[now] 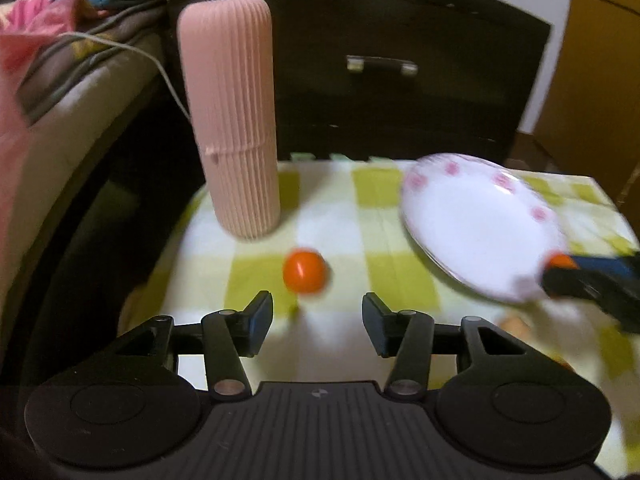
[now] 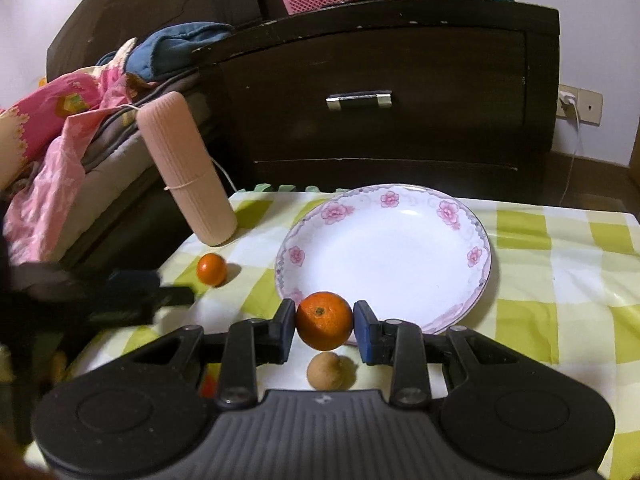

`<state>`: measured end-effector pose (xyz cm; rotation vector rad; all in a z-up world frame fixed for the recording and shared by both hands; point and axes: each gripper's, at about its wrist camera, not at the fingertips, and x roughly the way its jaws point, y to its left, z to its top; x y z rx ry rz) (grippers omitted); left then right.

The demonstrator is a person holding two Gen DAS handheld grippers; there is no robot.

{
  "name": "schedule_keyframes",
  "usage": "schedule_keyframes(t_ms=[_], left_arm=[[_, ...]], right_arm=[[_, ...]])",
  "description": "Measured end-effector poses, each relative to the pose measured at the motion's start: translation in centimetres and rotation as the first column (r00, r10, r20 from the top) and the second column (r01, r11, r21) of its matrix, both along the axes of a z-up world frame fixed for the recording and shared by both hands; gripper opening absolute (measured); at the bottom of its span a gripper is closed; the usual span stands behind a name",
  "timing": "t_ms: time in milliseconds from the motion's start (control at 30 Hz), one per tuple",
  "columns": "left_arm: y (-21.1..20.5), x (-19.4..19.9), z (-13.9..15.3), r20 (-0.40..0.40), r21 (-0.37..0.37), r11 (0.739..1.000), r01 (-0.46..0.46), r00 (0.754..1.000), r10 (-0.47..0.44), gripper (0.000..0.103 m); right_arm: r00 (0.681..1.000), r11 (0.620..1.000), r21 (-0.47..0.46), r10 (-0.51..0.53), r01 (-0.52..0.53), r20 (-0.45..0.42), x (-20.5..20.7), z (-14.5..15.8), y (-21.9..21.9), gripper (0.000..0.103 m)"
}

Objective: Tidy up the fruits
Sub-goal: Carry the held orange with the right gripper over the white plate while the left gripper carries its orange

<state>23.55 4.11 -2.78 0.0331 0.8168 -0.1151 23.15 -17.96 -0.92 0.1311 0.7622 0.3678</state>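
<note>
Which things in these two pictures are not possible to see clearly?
- Left wrist view: right gripper at the plate is motion-blurred; jaws unreadable.
- Left wrist view: pale fruit too blurred to identify.
- Right wrist view: brown fruit partly hidden by the held orange.

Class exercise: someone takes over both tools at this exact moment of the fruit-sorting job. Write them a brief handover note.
Right tool: shut on the larger orange, held at the near rim of the floral plate.
Left tool: open, holding nothing, pointed at the small orange on the checked cloth.
A brown fruit lies on the cloth below the held orange.
Done: nothing on the plate yet.
Left: probably plate the held orange, then the other fruits.
</note>
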Motion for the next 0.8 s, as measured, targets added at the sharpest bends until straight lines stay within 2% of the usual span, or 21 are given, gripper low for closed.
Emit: schedule_keyframes(t_ms=[100,200,300,433,467,500,633,800], left_arm=[[-0.5,1.8,-1.3,-0.010,0.021,1.000,-0.001,1.000,0.001,0.058],[-0.6,2.6,-2.4,0.010,0.073,0.997,-0.017,1.000,0.016,0.056],[0.2,3.4,-2.5,0.008,0.028,0.999,-0.040,0.999,0.039,0.053],[0.0,4.6,-3.1,0.007,0.033,0.999,-0.034,0.999,0.033,0.052],[-0.1,4.8,-3.2,0.004,0.031,0.999,-0.028,1.000,0.028,0.050],[-0.2,4.9,-3.4,-0.003,0.027,0.999,-0.023,1.000,0.023,0.041],[-0.4,4.6,-3.7,0.001,0.032,0.999,-0.025,1.000,0.025,0.041],[-0.7,4.1,-2.7,0.002,0.025,1.000,-0.009,1.000,0.009,0.041]], right_arm=[[1.000,1.000,-0.012,-0.006,0.006,-0.003,0.9,-0.4,-0.3,0.038],[1.000,1.000,-0.019,-0.009,0.008,-0.005,1.7,-0.7,-0.6,0.038],[1.000,1.000,-0.017,-0.008,0.008,-0.004,2.0,-0.8,-0.7,0.038],[1.000,1.000,-0.019,0.001,-0.001,-0.006,2.3,-1.0,-0.5,0.038],[1.000,1.000,-0.021,0.004,-0.004,-0.006,2.3,-1.0,-0.4,0.038],[1.000,1.000,-0.023,0.006,-0.006,-0.006,2.4,-1.1,-0.3,0.038],[1.000,1.000,-0.029,0.004,-0.004,-0.012,2.6,-1.4,-0.1,0.038],[1.000,0.999,-0.039,-0.009,0.008,-0.018,2.9,-1.3,-0.3,0.038]])
